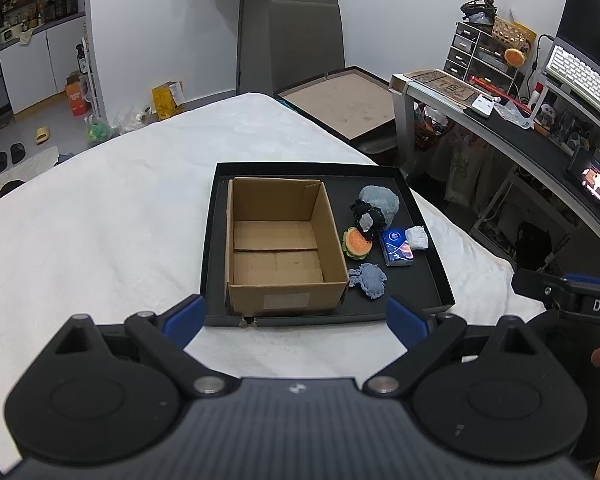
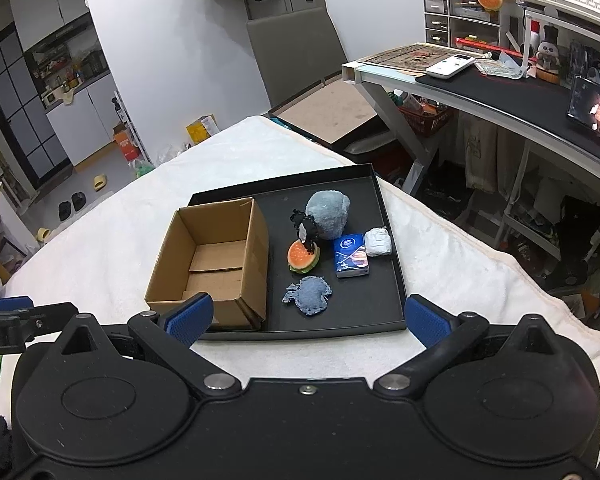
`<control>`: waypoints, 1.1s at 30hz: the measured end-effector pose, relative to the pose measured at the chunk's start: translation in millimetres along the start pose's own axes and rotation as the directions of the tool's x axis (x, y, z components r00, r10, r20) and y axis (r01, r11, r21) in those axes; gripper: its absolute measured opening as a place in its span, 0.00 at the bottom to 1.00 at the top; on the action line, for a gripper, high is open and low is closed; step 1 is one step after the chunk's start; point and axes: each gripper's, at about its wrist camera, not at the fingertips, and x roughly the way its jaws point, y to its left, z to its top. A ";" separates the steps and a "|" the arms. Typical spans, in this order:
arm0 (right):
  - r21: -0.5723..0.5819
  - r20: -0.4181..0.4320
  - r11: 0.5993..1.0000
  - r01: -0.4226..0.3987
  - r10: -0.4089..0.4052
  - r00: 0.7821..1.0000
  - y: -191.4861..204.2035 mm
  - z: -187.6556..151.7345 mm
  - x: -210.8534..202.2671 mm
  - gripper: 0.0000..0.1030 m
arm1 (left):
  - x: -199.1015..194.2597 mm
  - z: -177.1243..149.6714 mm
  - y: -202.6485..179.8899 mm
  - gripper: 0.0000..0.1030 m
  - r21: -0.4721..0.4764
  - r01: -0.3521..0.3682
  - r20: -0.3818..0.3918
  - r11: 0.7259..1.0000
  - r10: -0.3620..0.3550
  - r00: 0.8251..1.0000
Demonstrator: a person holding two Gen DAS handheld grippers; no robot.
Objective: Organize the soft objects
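Soft toys (image 2: 327, 216) lie in tray (image 2: 396, 280) ahead of both wide-open grippers.

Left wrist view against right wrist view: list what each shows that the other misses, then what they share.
Only the left wrist view: the left gripper open, and the monitor on the desk.
Only the right wrist view: the right gripper open, and the panda figure on the desk.
Both: the black tray, the empty cardboard box, the burger toy, the blue tissue pack and the grey plush.
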 end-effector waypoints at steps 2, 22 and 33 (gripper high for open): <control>0.002 -0.002 1.000 0.001 -0.001 1.000 -0.3 0.3 0.9 1.00 | -0.4 -1.6 1.8 0.93 -0.004 0.003 0.000 1.000 -0.003 1.000; 0.020 -0.016 1.000 0.001 -0.001 1.000 -4.9 -0.1 10.5 1.00 | 4.8 -0.2 4.9 0.93 -0.020 -0.012 0.015 1.000 0.013 1.000; 0.028 -0.048 1.000 0.013 -0.011 0.999 -12.3 0.2 33.6 1.00 | 28.3 6.0 16.8 0.93 -0.050 -0.021 0.002 0.999 0.021 1.000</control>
